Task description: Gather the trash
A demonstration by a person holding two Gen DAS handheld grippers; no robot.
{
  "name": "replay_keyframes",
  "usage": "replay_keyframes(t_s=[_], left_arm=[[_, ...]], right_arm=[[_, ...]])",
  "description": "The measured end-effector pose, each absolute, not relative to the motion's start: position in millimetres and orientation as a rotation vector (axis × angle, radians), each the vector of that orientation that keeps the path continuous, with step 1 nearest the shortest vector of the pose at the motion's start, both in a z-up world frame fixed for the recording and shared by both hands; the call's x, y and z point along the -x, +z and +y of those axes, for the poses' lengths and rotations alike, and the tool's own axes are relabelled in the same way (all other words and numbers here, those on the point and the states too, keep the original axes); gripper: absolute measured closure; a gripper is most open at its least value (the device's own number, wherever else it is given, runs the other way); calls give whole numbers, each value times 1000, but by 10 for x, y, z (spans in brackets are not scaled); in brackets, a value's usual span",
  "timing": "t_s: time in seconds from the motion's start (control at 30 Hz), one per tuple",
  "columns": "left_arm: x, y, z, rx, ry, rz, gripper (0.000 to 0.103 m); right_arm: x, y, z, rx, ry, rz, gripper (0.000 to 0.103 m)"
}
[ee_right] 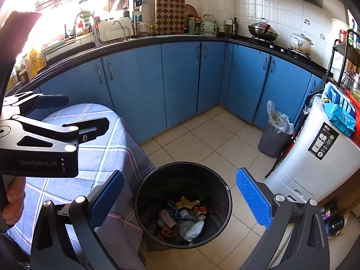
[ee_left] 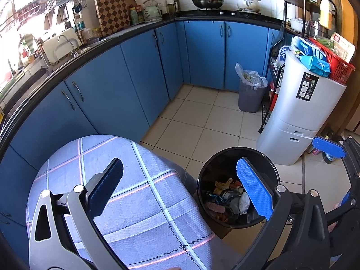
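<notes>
The left gripper [ee_left: 180, 184] fills the foreground of its own view with its jaws spread wide and nothing between them. One blue ribbed pad [ee_left: 254, 191] hangs over the mouth of the black trash bin [ee_left: 225, 157], while the other sits over the table's checked cloth [ee_left: 139, 180]. The right gripper [ee_right: 180, 198] also has its jaws well apart and empty, framing the same bin from above.

The bin stands on the pale tiled floor [ee_right: 202, 135], just beside the cloth-covered table, touching or nearly touching the hanging cloth. At its bottom lies the collected trash [ee_right: 184, 220]: crumpled wrappers, a white wad of paper or tissue, some pinkish and orange scraps, and a small round lid-like piece. The bin is filled only at the bottom.

In the right wrist view the left gripper shows at the left edge above the table, with a hand [ee_right: 13, 200] on its handle.

Farther back, blue cabinet doors [ee_right: 180, 78] run under a dark counter [ee_right: 157, 39] that carries a checkered cutting board [ee_right: 169, 14], a pale kettle [ee_right: 208, 25], a lidded wok [ee_right: 262, 31] and a white pot [ee_right: 300, 41]. A grey waste basket [ee_right: 272, 139] lined with a plastic bag stands in the far corner, well apart from the black bin. To the right is a tall white container [ee_right: 315, 164] with blue packets [ee_right: 342, 117] and a red basket [ee_left: 333, 63] on top.
</notes>
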State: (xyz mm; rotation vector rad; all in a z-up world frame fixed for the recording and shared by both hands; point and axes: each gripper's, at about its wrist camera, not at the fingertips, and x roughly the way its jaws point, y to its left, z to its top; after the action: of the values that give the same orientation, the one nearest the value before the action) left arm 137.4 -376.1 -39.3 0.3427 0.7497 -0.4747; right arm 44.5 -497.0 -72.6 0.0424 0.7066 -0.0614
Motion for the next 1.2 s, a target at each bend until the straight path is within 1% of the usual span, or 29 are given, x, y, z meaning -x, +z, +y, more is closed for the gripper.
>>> replay_keyframes(t_s=[1.2], left_arm=[[-1331, -386, -3790, -368, -475, 733, 3]], right_arm=[[-451, -735, -5029, -17, -84, 718, 6]])
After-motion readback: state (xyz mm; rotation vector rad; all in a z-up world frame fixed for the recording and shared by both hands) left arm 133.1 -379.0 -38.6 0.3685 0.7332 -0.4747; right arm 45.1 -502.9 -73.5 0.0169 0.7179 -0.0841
